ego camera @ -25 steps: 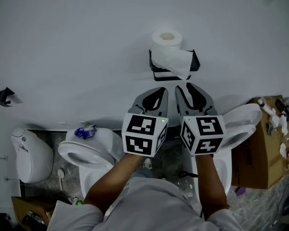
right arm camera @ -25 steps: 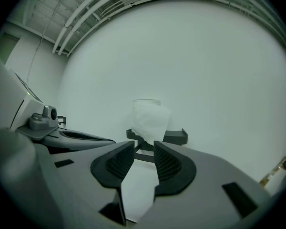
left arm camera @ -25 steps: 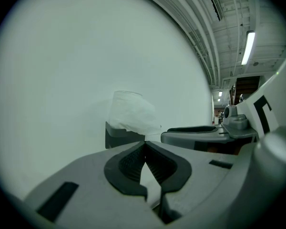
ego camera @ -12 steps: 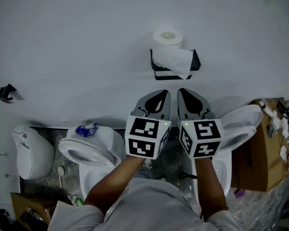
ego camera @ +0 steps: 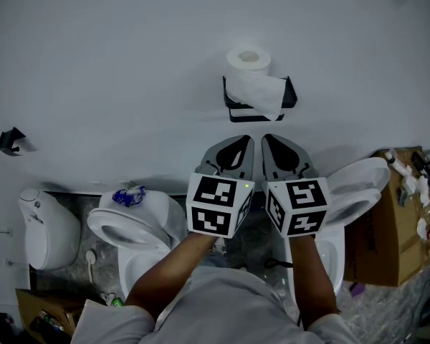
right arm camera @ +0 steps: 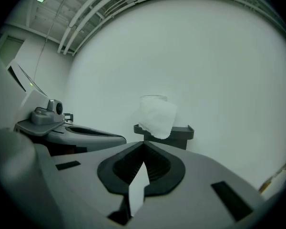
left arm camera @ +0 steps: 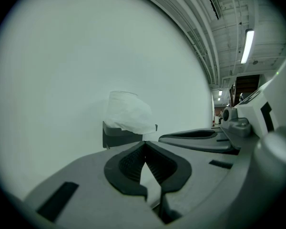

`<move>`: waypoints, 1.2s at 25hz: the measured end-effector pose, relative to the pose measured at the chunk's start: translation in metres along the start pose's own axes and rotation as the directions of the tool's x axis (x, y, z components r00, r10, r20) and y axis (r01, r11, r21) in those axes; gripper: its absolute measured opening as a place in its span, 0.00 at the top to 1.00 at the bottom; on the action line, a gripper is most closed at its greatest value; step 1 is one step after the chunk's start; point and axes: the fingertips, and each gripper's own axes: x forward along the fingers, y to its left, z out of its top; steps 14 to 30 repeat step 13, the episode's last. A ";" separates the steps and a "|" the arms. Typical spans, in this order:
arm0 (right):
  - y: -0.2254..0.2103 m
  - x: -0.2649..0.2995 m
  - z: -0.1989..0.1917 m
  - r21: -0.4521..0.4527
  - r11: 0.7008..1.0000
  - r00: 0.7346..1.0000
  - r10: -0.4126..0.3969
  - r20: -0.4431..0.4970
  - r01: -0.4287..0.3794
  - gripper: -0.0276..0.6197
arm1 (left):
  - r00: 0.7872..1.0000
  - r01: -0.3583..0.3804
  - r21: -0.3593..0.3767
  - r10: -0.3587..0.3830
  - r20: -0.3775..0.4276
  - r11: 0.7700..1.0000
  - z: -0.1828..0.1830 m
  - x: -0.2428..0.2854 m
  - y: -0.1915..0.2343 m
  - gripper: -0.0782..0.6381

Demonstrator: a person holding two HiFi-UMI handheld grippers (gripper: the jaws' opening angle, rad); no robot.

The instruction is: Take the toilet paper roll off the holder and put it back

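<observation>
A white toilet paper roll (ego camera: 249, 61) stands upright on a black wall holder (ego camera: 290, 93), with a loose sheet (ego camera: 261, 92) draped over the holder's front. Just below it, side by side, hang my left gripper (ego camera: 242, 139) and my right gripper (ego camera: 267, 137), both shut with nothing between the jaws. In the left gripper view the roll (left arm camera: 127, 111) and holder (left arm camera: 117, 136) sit straight ahead beyond my left gripper's tips (left arm camera: 144, 143). The right gripper view shows the roll (right arm camera: 156, 116) on the holder (right arm camera: 178, 134) ahead of my right gripper's tips (right arm camera: 143, 143).
The wall (ego camera: 115, 70) is plain white. Below stand two toilets (ego camera: 132, 228) (ego camera: 355, 185), another white fixture (ego camera: 46, 231) at the left, and a cardboard box (ego camera: 390, 221) with clutter at the right. A small black bracket (ego camera: 11, 140) is fixed to the wall at far left.
Both grippers have drifted slightly and stay just below the holder. The right gripper's jaws look closer together than a second ago. The roll has not moved.
</observation>
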 end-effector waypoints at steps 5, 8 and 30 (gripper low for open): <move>0.001 0.000 0.001 0.001 1.000 1.000 0.000 0.002 0.000 0.95 | 1.000 0.003 0.001 -0.003 0.000 1.000 0.001 -0.001 0.001 0.89; 0.001 -0.001 0.002 0.002 1.000 1.000 0.000 0.005 0.000 0.95 | 1.000 0.005 0.002 -0.005 -0.001 1.000 0.001 -0.001 0.000 0.89; 0.002 0.000 0.003 0.007 1.000 1.000 0.003 0.005 -0.003 0.95 | 1.000 0.004 0.001 -0.004 -0.003 1.000 0.001 -0.002 0.003 0.89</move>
